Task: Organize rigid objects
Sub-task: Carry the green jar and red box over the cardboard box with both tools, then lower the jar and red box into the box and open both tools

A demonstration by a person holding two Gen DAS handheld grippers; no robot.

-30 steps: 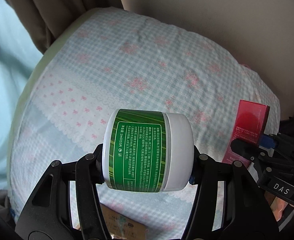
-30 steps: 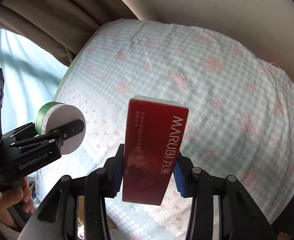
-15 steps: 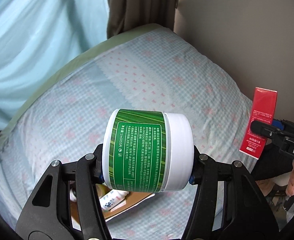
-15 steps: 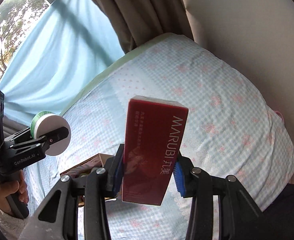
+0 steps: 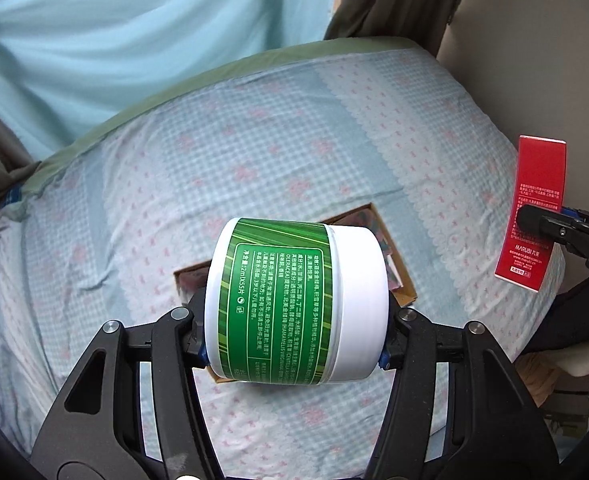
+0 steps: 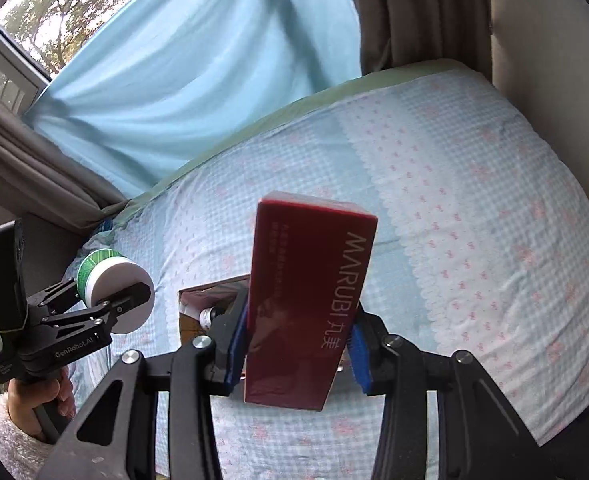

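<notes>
Cardboard box (image 5: 402, 280) on bed (image 5: 134, 200), partly hidden behind green jar (image 5: 294, 304) clamped sideways in left hand-held gripper (image 5: 294, 344). Right hand-held gripper (image 6: 298, 352) grips upright red carton (image 6: 306, 300). Open quilt all round; curtain (image 5: 114, 40) beyond far edge.

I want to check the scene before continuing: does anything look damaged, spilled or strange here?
Nothing stands out. The green jar lies sideways in the left gripper, lid closed. The red box stands upright in the right gripper, undented. The cardboard box sits flat on the bed.
</notes>
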